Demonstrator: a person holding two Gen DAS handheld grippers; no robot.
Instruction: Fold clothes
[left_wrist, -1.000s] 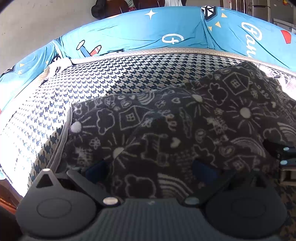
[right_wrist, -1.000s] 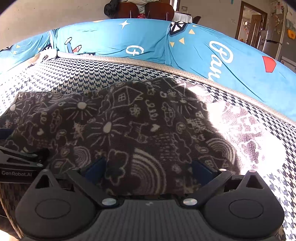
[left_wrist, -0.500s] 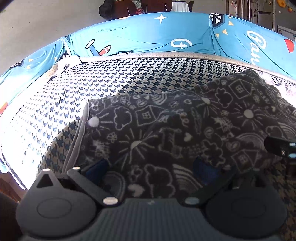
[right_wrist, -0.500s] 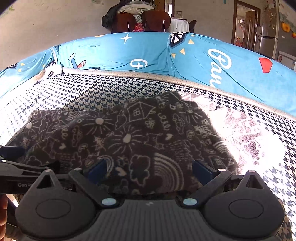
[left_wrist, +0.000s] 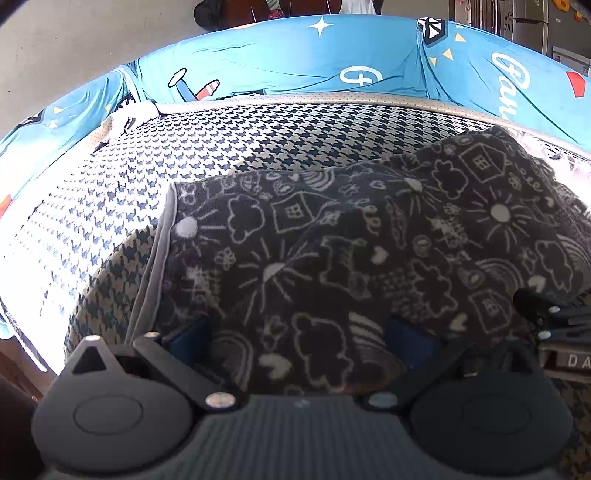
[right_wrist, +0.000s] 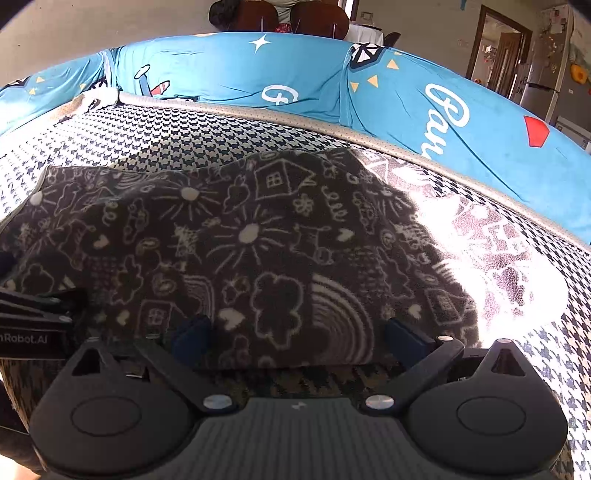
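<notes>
A dark grey fleece garment printed with white doodles of suns, clouds, houses and rainbows (left_wrist: 369, 251) lies spread on a sofa seat covered in navy-and-white houndstooth fabric (left_wrist: 229, 147). Its near edge reaches right up to both grippers.

The left gripper (left_wrist: 299, 339) sits low at the garment's near hem, its two blue-padded fingers (left_wrist: 186, 338) set wide apart with the fleece lying across the gap between them. Whether the fabric is pinched or only draped over the fingers cannot be told from this view. A pale grey hem band (left_wrist: 162, 243) runs along the garment's left edge, and the houndstooth cover shows beside it.

The right gripper (right_wrist: 295, 338) is just beside the left one, likewise at the near hem, fingers (right_wrist: 404, 338) spread wide and fleece (right_wrist: 258, 251) bridging the space between them; a grasp cannot be confirmed here either. In the right wrist view a strip of the houndstooth seat (right_wrist: 295, 380) shows under the hem just ahead of the gripper body. The garment's far right portion lies in strong sunlight and is washed out.

Behind the seat stand bright blue cushions with white lettering, stars and cartoon prints (right_wrist: 406, 92). Beyond them are brown chair backs (right_wrist: 291, 14) and a doorway (right_wrist: 498, 48).
</notes>
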